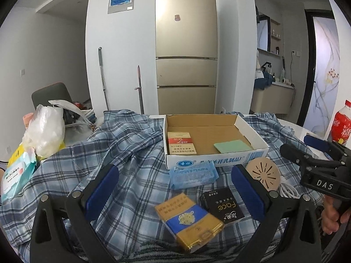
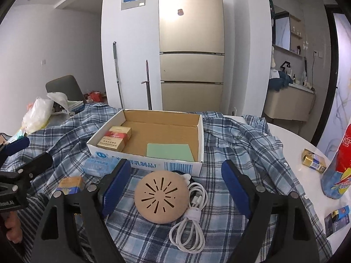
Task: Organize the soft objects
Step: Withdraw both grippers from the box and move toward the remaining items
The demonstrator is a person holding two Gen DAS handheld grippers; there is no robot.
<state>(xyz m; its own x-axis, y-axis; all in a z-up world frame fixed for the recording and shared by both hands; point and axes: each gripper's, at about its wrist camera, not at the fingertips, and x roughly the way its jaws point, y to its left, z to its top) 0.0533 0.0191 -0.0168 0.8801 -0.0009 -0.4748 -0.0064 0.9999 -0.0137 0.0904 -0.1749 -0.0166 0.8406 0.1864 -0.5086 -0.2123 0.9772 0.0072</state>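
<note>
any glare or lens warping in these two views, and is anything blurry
Right wrist view: a bright glare patch sits on the fridge upper door. Left wrist view: the same fridge looks evenly lit. Both views: fisheye bending curves the walls and black corners frame the picture; the cardboard box stays sharp.

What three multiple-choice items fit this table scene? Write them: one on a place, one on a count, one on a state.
1. Where does the flat green pad lie?
A. inside the open cardboard box
B. on the plaid cloth
C. under the bottle

2. How many things lie in that box?
A. none
B. two
C. four

3. How does the right gripper stand?
A. shut on the cable
B. shut on the disc
C. open, holding nothing

Key: 1 A, the pad rests on the box floor. 2 B, only the pad and the red-and-gold carton are inside. 3 C, the fingers stand wide either side of the round tan slotted disc, clear of it.
</note>
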